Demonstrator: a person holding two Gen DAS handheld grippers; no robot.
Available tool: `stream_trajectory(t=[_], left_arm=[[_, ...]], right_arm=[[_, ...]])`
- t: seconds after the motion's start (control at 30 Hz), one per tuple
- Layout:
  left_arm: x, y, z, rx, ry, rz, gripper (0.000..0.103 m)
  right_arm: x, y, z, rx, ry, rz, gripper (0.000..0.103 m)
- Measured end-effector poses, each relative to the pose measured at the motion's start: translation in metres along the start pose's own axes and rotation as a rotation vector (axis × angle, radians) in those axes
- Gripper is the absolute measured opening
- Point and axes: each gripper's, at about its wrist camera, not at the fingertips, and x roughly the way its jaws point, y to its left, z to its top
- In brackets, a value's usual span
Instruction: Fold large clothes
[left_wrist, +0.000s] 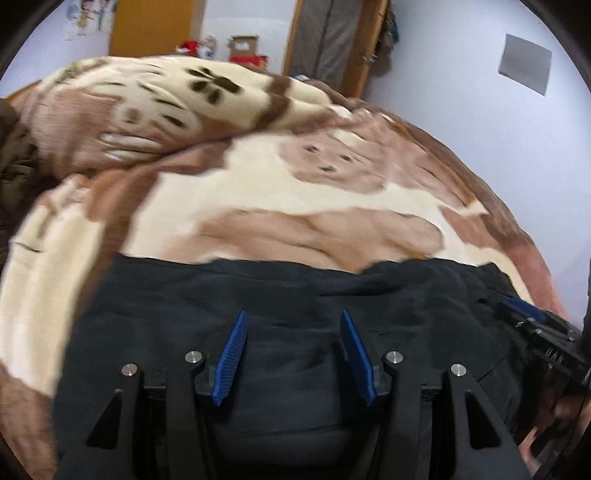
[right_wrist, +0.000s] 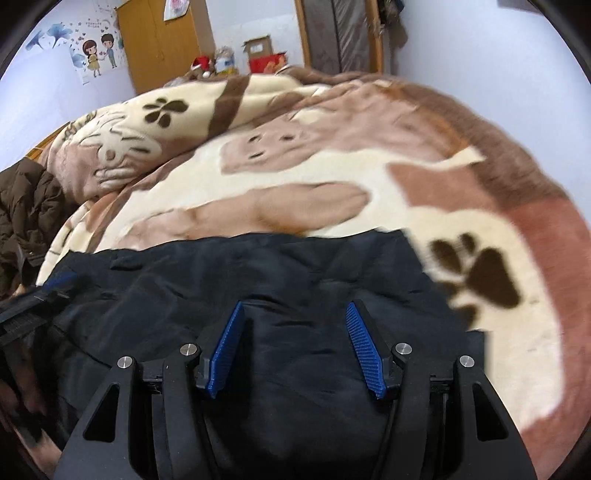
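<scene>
A bulky black padded garment (left_wrist: 303, 291) lies on a bed, its far edge across the middle of both views. My left gripper (left_wrist: 293, 314) has its blue pads wide apart, with a thick fold of the garment filling the gap and pressed by both pads. My right gripper (right_wrist: 295, 306) grips another thick fold of the garment (right_wrist: 280, 266) the same way. The fabric near the pads looks sharp while the bedding behind is blurred. Each gripper shows in the other's view: the right gripper (left_wrist: 532, 321) at the right edge, the left gripper (right_wrist: 48, 288) at the left edge.
A cream and brown blanket (left_wrist: 295, 177) with bear and paw prints covers the bed and is heaped at the far left. A brown padded jacket (right_wrist: 26, 206) lies at the left. A wooden wardrobe (right_wrist: 162, 40), boxes and a door stand behind the bed.
</scene>
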Motion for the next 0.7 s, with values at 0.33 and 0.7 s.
stream_trajectory(t=[0.33,0.7], left_arm=[[0.047,0.048,-0.015,0.001,0.052,0.144,0.056],[-0.015,0.068,-0.014,-0.034,-0.034,0.098,0.052]], right_arm=[[0.062,-0.031,-0.008,0.058,0.08,-0.047,0.057],[-0.014,-0.037,-0.007,0.061,-0.019,-0.002,0.056]])
